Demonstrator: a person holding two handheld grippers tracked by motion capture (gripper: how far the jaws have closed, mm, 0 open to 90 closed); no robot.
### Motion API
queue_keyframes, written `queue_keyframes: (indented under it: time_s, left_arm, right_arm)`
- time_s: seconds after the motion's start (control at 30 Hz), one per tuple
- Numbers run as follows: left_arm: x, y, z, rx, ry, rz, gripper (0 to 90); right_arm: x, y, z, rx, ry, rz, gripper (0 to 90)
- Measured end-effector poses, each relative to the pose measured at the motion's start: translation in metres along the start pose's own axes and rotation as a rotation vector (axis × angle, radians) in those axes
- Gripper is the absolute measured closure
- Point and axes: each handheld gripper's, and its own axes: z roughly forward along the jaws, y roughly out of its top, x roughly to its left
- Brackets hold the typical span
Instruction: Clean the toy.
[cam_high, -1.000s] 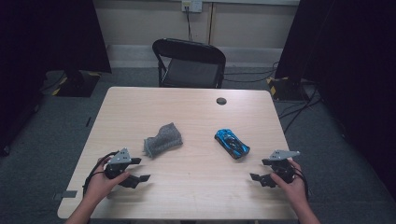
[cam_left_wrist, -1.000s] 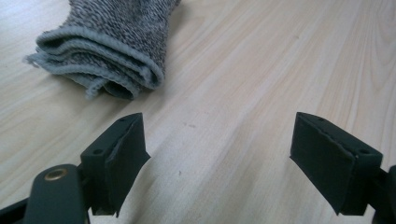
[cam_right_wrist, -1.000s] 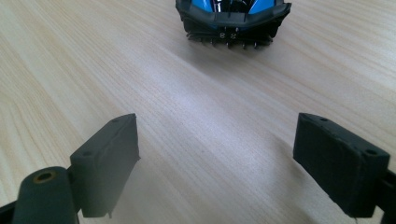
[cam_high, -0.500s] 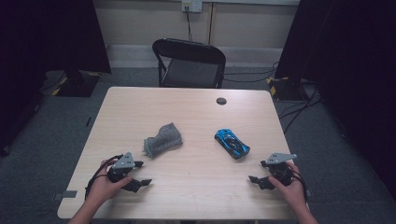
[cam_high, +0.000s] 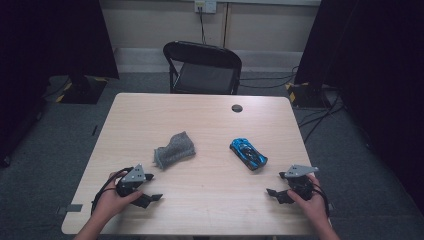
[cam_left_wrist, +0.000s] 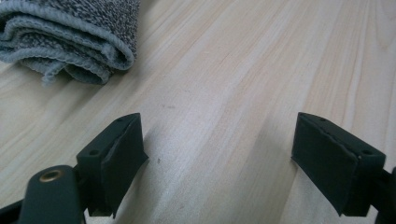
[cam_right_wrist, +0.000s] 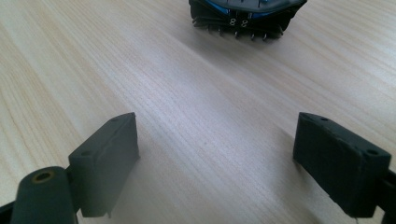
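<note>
A pale wooden table (cam_high: 210, 125) with fine straight grain takes up the middle of the high view. Near its centre, slightly left, lies a grey cloth (cam_high: 174, 150), folded into a soft lump; in the left gripper view it sits at the upper left of the frame (cam_left_wrist: 70, 37), a speckled knit with thick rolled edges stacked in layers. To the right of centre rests a glossy blue toy car (cam_high: 248, 153), low and streamlined, lying diagonally. The right gripper view shows its black ribbed end at the top of the frame (cam_right_wrist: 245, 14).

The left gripper (cam_high: 150, 195) is at the lower left of the high view, held in a hand (cam_high: 112, 200) just above the table's near edge. Its blocky matt black jaws stand spread wide with bare wood between them, and the cloth lies well ahead, apart from them. The right gripper (cam_high: 274, 194) sits at the lower right, held by the other hand (cam_high: 311, 204), jaws likewise wide apart and holding nothing, with the car some way ahead.

A small dark round disc (cam_high: 237, 108) lies near the table's far edge. Behind the table stands a black folding chair (cam_high: 202, 67).
</note>
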Motion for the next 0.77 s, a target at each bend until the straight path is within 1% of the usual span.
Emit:
queue_keyframes:
  time_s: [0.1, 0.23, 0.33, 0.77]
  left_arm:
    - [-0.0009, -0.0002, 0.0006, -0.005, -0.003, -0.008, 16.2]
    - [-0.0010, 0.0002, 0.0002, 0.010, 0.000, 0.017, 15.6]
    - [-0.0018, 0.0000, 0.0011, 0.004, 0.001, 0.016, 15.3]
    - [-0.0022, 0.0000, 0.0014, 0.005, 0.001, 0.014, 14.4]
  right_arm:
    - [-0.0003, -0.0008, 0.0000, -0.006, 0.000, -0.002, 13.2]
    - [-0.0008, -0.0021, 0.0003, -0.017, 0.003, -0.001, 12.7]
    - [-0.0007, -0.0022, 0.0005, -0.017, -0.003, -0.001, 12.2]
    - [-0.0010, -0.0021, 0.0009, -0.016, -0.002, -0.001, 11.5]
